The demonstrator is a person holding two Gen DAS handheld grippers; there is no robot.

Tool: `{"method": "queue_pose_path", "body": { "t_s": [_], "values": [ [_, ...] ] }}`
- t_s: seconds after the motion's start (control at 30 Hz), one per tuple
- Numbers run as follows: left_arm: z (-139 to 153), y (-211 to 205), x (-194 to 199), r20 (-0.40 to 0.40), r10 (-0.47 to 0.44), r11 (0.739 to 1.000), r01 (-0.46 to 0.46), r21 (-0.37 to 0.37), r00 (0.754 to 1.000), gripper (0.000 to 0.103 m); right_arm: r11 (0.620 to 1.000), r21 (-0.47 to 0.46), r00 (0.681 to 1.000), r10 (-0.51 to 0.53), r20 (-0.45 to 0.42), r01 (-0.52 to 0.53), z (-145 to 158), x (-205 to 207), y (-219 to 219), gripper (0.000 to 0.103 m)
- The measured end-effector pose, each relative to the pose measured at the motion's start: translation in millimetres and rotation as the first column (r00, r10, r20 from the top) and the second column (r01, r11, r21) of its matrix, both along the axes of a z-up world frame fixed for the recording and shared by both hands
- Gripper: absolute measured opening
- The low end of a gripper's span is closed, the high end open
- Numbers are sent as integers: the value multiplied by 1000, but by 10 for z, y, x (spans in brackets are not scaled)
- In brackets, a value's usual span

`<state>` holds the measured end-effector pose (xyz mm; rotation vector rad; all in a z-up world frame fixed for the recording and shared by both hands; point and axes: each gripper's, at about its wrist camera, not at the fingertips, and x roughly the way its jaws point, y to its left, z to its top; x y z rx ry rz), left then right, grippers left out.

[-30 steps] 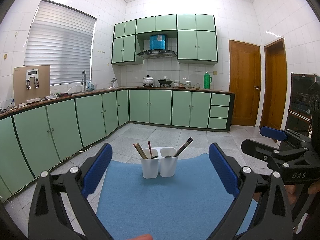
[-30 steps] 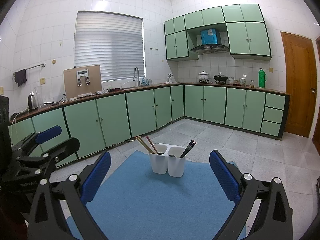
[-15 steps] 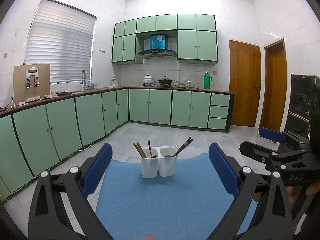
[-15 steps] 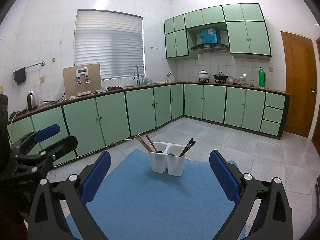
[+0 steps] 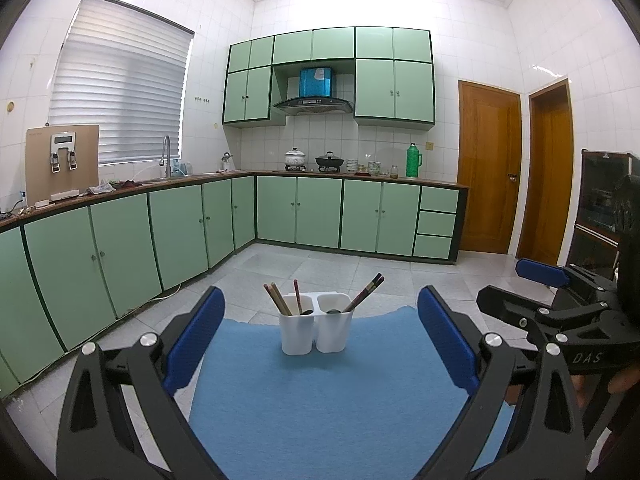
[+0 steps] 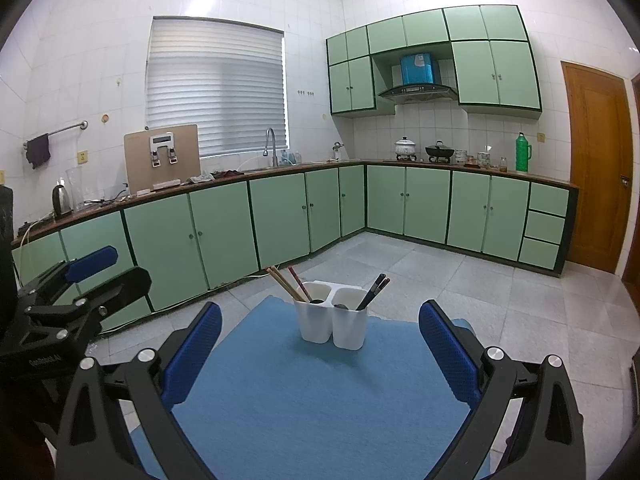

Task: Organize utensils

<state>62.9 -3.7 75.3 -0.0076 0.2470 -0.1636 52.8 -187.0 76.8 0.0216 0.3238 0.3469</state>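
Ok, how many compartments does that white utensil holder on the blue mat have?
2: the left compartment holds light wooden and red chopsticks, the right compartment holds dark chopsticks.

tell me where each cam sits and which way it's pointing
Left wrist: sits on the left gripper, looking forward over the blue mat at the white utensil holder; its own open blue fingers frame the view, with the right gripper at the right edge.
Right wrist: sits on the right gripper, facing the same holder from further right; the left gripper shows at the left edge.
Shared: mat, holder with chopsticks, green kitchen cabinets.
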Motion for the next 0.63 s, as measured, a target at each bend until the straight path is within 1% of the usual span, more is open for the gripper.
{"method": "queue_pose_path", "body": {
  "t_s": [0.63],
  "values": [
    [-16,11,35,-9,3,1000,-3,-2,1000,94,1000,1,1000,-1,-1,1,9,20,1,97]
  ]
}}
